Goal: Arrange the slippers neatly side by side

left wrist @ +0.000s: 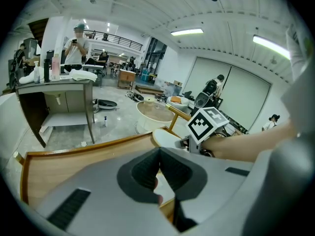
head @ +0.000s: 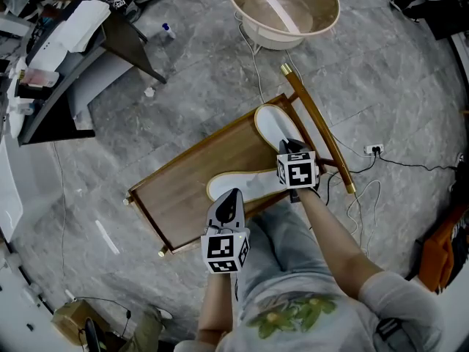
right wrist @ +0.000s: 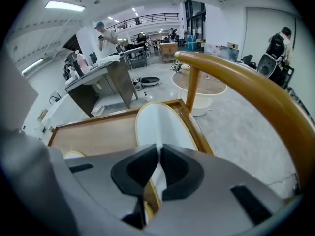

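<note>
Pinching the far slipper (head: 272,125) at its near end, my right gripper (head: 292,148) has its jaws closed on the white sole. That slipper lies along the right end of the tray (head: 183,185), just beside the curved rail (head: 315,123). The near slipper (head: 253,182) lies crosswise mid-tray, at an angle to the first. My left gripper (head: 231,196) is clamped on its near edge. A basin (head: 284,9) stands on the floor beyond.
</note>
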{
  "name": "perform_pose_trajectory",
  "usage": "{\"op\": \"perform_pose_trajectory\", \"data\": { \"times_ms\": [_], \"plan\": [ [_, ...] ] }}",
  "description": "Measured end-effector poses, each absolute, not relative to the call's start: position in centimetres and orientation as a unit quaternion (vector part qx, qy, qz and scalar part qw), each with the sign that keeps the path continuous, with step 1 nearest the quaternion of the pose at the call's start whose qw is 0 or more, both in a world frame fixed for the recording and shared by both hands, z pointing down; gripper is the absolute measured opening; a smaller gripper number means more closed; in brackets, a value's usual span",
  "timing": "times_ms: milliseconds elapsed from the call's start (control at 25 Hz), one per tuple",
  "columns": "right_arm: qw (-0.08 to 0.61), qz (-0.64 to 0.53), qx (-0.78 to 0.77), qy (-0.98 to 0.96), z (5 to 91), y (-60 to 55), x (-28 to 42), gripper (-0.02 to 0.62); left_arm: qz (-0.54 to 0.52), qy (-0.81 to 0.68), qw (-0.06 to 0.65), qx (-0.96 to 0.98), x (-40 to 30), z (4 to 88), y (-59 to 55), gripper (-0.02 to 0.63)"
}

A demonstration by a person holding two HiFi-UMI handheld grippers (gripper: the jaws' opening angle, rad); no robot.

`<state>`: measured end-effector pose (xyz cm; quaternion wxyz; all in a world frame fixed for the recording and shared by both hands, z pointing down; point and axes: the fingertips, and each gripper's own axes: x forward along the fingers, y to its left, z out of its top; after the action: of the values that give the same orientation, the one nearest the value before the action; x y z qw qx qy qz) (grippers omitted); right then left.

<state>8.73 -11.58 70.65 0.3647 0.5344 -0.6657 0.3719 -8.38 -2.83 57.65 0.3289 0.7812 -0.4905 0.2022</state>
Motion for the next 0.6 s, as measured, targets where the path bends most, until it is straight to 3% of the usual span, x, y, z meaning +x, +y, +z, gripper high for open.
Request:
{"op": "perform_pose_trajectory", "data": {
  "times_ms": [600],
  "plan": [
    [0.317, 0.421, 0.581, -0.621, 70.8, -11.9, 9.5, 0.027, 0.210, -0.484, 0.330, 0.783, -8.3, 58.1, -1.6, 0.015]
  ]
}}
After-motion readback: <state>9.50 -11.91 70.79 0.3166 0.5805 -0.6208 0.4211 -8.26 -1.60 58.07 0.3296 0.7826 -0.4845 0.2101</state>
